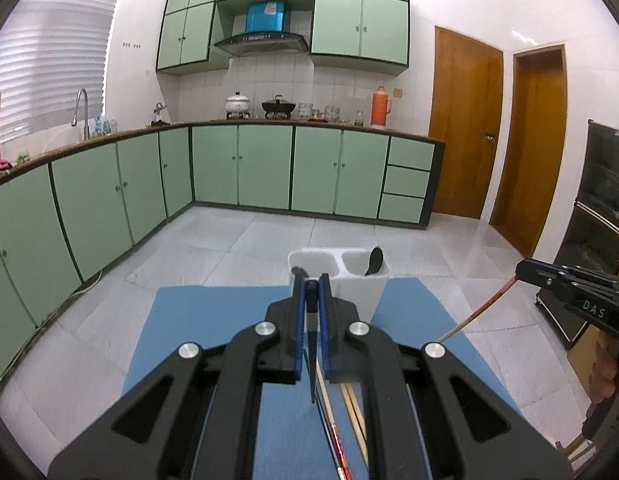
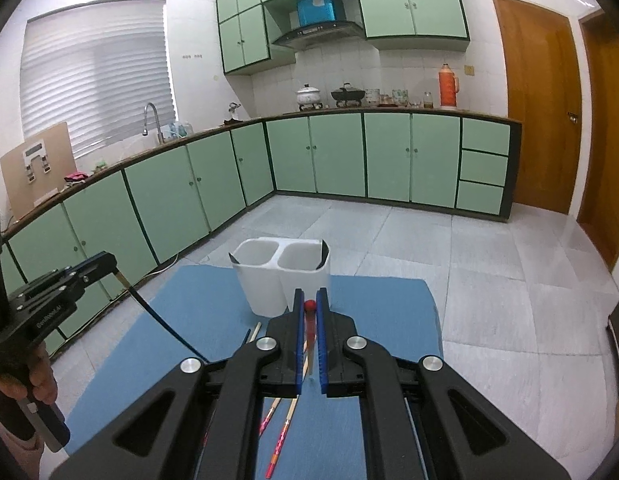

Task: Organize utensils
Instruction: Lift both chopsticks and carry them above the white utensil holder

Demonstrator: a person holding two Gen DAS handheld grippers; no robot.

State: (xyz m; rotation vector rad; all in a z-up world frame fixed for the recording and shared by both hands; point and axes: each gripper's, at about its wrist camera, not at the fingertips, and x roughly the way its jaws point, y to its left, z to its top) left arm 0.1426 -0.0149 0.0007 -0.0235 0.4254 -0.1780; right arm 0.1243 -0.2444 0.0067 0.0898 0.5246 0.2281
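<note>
A white two-compartment utensil holder [image 1: 349, 280] [image 2: 281, 276] stands at the far edge of a blue mat [image 1: 213, 320] [image 2: 369, 308]. A black spoon [image 1: 374, 260] leans in its right compartment in the left wrist view. My left gripper [image 1: 310, 285] is shut on a dark chopstick [image 1: 312, 364] [image 2: 165, 326], held just before the holder's left compartment. My right gripper [image 2: 310, 304] [image 1: 523, 270] is shut on a red-ended chopstick [image 2: 309, 328] [image 1: 481, 310], held above the mat to the holder's right. Several loose chopsticks [image 1: 349, 412] [image 2: 281, 432] lie on the mat below both grippers.
The mat lies on a grey tiled surface [image 1: 449, 256]. Green cabinets [image 1: 265, 168] line the left and back walls, with wooden doors [image 1: 465, 120] at right. A black rack [image 1: 601, 216] stands at the far right.
</note>
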